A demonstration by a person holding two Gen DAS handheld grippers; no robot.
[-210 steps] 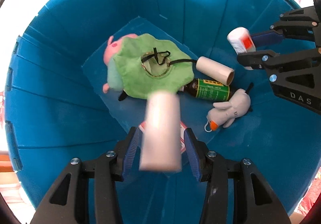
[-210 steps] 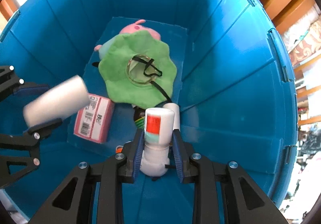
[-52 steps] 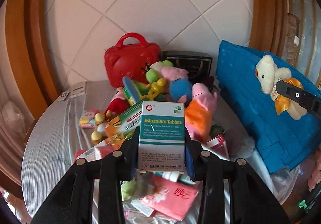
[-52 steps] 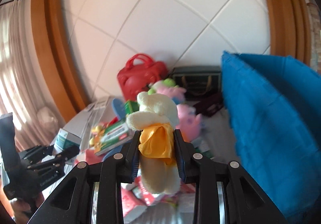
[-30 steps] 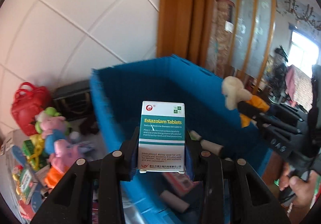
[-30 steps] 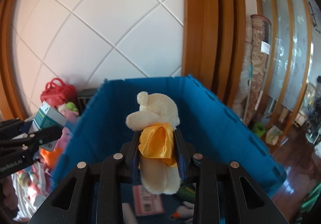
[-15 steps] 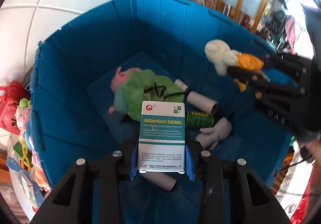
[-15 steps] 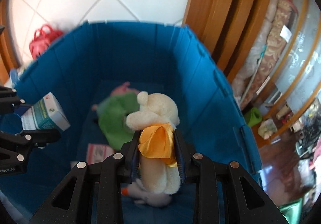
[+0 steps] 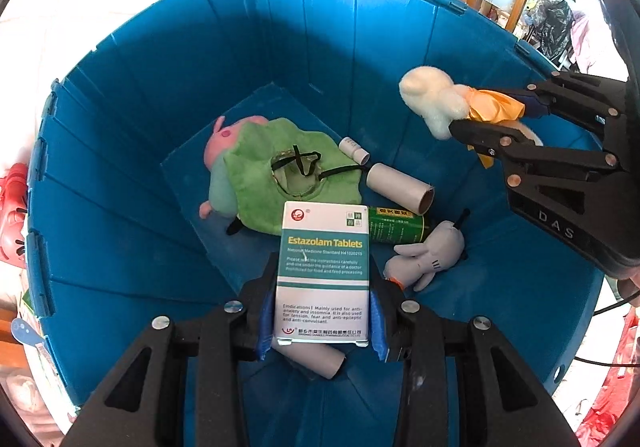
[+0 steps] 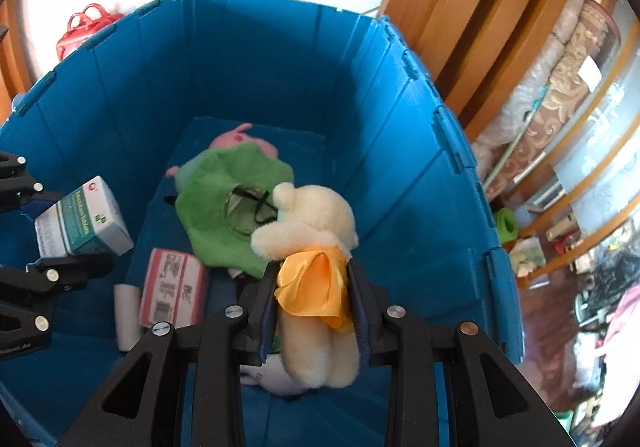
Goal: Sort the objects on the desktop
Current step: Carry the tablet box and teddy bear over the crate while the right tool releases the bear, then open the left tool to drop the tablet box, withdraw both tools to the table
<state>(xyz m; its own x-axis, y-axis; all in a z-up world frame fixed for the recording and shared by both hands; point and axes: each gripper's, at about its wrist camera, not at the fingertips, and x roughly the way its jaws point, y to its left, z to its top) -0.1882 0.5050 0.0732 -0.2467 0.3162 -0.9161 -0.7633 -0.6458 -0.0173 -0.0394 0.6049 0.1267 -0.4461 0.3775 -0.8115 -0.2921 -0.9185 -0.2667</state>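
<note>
My left gripper point(image 9: 322, 311) is shut on a white and teal Estazolam Tablets box point(image 9: 323, 267), held above the inside of the blue bin point(image 9: 132, 135). The box also shows at the left of the right wrist view point(image 10: 80, 225). My right gripper point(image 10: 312, 303) is shut on a cream plush bear with a yellow bow point(image 10: 312, 247), also over the bin point(image 10: 400, 175). The bear and that gripper show at the right of the left wrist view point(image 9: 440, 103).
On the bin floor lie a pink pig plush under a green cloth point(image 9: 280, 171), a cardboard tube point(image 9: 400, 187), a green bottle point(image 9: 396, 225), a grey plush point(image 9: 428, 259), a second tube point(image 9: 308, 357) and a pink box point(image 10: 172, 289). A red bag point(image 10: 86, 27) stands beyond the bin.
Both grippers have swung from the cluttered table to above the bin and tipped down into it, still holding the tablet box and the bear.
</note>
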